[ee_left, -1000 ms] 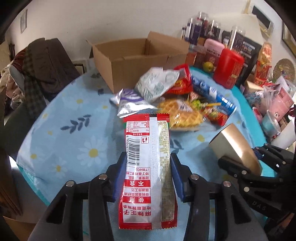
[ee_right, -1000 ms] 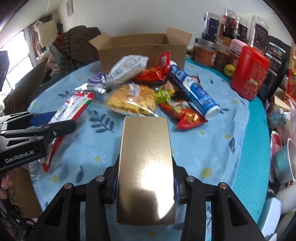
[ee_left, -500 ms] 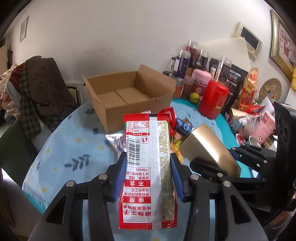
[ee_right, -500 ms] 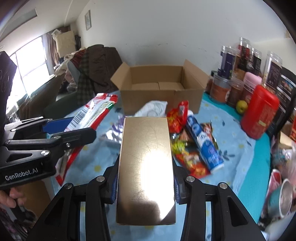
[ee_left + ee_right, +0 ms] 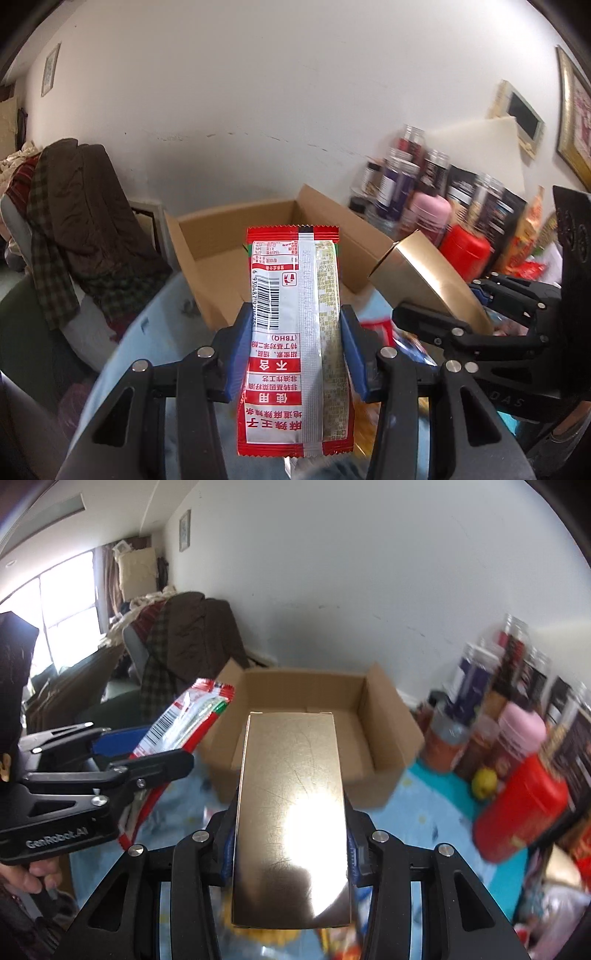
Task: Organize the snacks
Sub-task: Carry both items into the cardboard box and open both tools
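Observation:
My left gripper (image 5: 293, 325) is shut on a red and white snack packet (image 5: 291, 332), held lengthwise with its barcode side up. The packet's far end reaches over the near wall of an open cardboard box (image 5: 218, 236). My right gripper (image 5: 291, 834) is shut on a shiny gold box (image 5: 291, 812), whose far end lies in front of the cardboard box (image 5: 384, 738). In the left wrist view the gold box (image 5: 424, 280) and right gripper (image 5: 439, 317) hang at the right. In the right wrist view the packet (image 5: 184, 723) and left gripper (image 5: 140, 753) show at the left.
The cardboard box looks empty inside. A red canister (image 5: 521, 812), a pink-lidded jar (image 5: 521, 731), a yellow fruit (image 5: 485, 781) and several tall jars stand at the right on the blue flowered tablecloth (image 5: 417, 812). Dark clothes (image 5: 85, 221) are piled on a chair at the left. A hand (image 5: 29, 875) holds the left gripper's handle.
Both grippers have risen and gone forward toward the cardboard box, still gripping their items. The snack pile on the table has dropped out of sight below them, and the box's inside now shows.

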Tool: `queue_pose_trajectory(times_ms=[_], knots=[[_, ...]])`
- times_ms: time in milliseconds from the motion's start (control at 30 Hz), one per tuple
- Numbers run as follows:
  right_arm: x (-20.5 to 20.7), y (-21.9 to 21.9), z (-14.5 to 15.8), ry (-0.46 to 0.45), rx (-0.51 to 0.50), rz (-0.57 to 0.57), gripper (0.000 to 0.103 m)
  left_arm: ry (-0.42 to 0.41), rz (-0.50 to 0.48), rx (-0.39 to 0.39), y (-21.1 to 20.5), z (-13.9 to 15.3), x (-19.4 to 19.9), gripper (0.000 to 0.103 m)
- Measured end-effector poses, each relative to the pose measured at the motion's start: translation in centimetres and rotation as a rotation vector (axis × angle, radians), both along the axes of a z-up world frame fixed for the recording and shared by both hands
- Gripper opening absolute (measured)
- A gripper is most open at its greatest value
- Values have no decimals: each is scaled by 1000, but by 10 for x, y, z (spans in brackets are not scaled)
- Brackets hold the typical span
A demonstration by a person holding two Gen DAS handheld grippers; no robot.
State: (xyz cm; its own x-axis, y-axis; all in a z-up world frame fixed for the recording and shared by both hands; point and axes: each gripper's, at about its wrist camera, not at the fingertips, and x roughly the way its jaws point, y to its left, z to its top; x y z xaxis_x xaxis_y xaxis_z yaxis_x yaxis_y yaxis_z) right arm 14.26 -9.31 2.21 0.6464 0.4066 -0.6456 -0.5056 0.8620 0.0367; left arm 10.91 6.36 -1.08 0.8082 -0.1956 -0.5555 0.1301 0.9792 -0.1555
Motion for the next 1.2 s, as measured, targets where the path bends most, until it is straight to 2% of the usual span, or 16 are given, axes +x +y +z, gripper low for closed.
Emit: queue_pose_trajectory(times_ms=[267, 433, 567, 800, 1000, 1200], knots=[[72, 19, 1, 0, 18, 7, 43, 32, 26, 12, 17, 1, 75, 45], [112, 28, -11, 37, -11, 2, 43, 101, 30, 3, 22, -10, 114, 45], [136, 37, -25, 55, -47, -7, 43, 150, 46, 35, 20, -23, 141, 45], [176, 46, -53, 128, -97, -18, 43, 238, 60, 76, 14, -43, 175, 45], [189, 47, -67, 165, -124, -33, 44, 305, 90, 88, 18, -53, 190, 45], [192, 52, -73, 179, -154, -30, 44, 316, 116, 116, 21, -52, 188, 46]])
